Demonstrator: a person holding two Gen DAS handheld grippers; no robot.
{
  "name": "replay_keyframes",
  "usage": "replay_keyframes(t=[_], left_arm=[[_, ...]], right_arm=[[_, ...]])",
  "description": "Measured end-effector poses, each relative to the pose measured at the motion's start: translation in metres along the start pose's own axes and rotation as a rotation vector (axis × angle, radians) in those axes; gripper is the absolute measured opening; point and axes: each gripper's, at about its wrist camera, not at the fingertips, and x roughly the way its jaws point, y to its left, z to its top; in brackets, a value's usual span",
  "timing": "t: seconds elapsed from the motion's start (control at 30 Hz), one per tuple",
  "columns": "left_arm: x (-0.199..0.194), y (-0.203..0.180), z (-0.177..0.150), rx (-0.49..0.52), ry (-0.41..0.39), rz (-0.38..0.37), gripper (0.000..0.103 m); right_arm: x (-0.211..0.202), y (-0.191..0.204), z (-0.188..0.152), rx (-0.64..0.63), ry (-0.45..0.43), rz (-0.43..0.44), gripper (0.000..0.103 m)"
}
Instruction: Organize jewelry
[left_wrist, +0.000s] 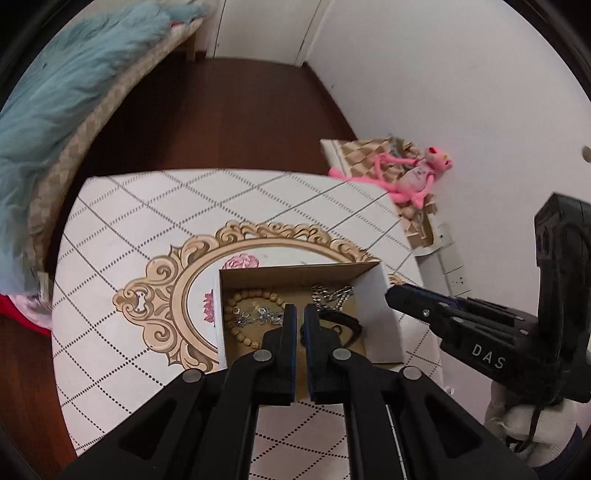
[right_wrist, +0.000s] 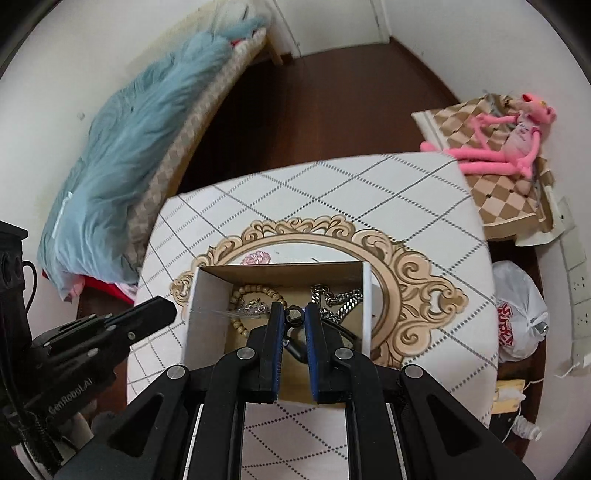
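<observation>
A box (right_wrist: 207, 314) is sitting on the desk (right_wrist: 332, 192). Inside it, a bead bracelet (right_wrist: 255, 290) is lying left of a chain (right_wrist: 340, 299). A plush toy (right_wrist: 498, 147) is lying beyond the desk's right edge.

box (right_wrist: 207, 317): 1 | bead bracelet (right_wrist: 255, 290): 1 | silver chains (right_wrist: 343, 297): 2 | plush toy (right_wrist: 495, 147): 1

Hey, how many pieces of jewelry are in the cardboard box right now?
4 that I can make out: a wooden bead bracelet at left, a thin silver chain over it, a chunky silver chain at right, a black cord piece between the right gripper's fingers. More may be hidden.
</observation>
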Motion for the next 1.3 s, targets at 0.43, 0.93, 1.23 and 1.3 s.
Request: replay_keyframes(t=[0.43,0.93,1.23,1.3], left_arm=[[0.015,0.040,0.001,-0.063,-0.003,0.268,0.083],[-0.012,0.028,-0.035,-0.047,-0.049,0.380,0.103],[-0.055,0.005,-0.060,-0.048,-0.091,0.362,0.103],[-0.071,-0.003,-0.067,-0.048,-0.114,0.353,0.103]], right_arm=[[0.054,-0.006,0.024,0.023,0.139,-0.020,0.033],[-0.006,-0.002,-0.027,-0.052,0.016,-0.347,0.101],[-0.057,0.016,-0.063,-0.031,-0.074,-0.372,0.101],[-0.077,0.022,-0.071,-0.029,-0.107,-0.366,0.101]])
